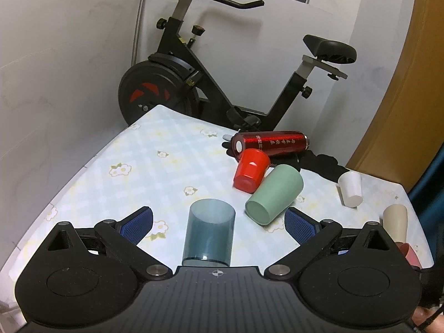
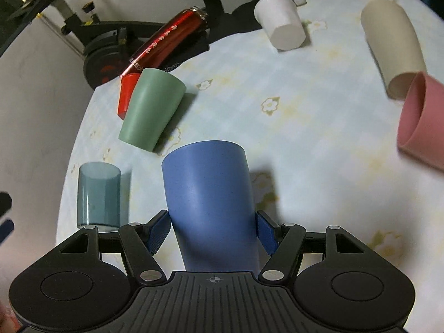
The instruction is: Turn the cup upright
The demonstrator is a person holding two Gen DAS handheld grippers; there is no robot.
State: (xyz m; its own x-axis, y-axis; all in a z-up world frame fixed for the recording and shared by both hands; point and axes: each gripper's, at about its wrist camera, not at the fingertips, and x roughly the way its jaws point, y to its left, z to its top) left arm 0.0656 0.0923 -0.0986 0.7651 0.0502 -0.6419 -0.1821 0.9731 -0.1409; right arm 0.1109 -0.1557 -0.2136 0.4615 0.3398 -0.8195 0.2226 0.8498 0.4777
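My right gripper (image 2: 213, 230) is shut on a blue cup (image 2: 208, 194), pads against both its sides, base pointing away from me and up. My left gripper (image 1: 219, 222) is open, with a translucent teal cup (image 1: 208, 231) standing upside down between its fingers without touching them; it also shows in the right wrist view (image 2: 98, 197). A green cup (image 1: 273, 194) (image 2: 151, 108) stands tilted, base up. A red cup (image 1: 251, 170) (image 2: 127, 94) lies beside it.
A red metal bottle (image 1: 273, 143) lies at the table's far edge. A white cup (image 1: 351, 190) (image 2: 281, 26), a beige cup (image 2: 392, 47) and a pink cup (image 2: 421, 119) lie on the right. An exercise bike (image 1: 194, 69) stands behind the floral tablecloth (image 1: 155, 166).
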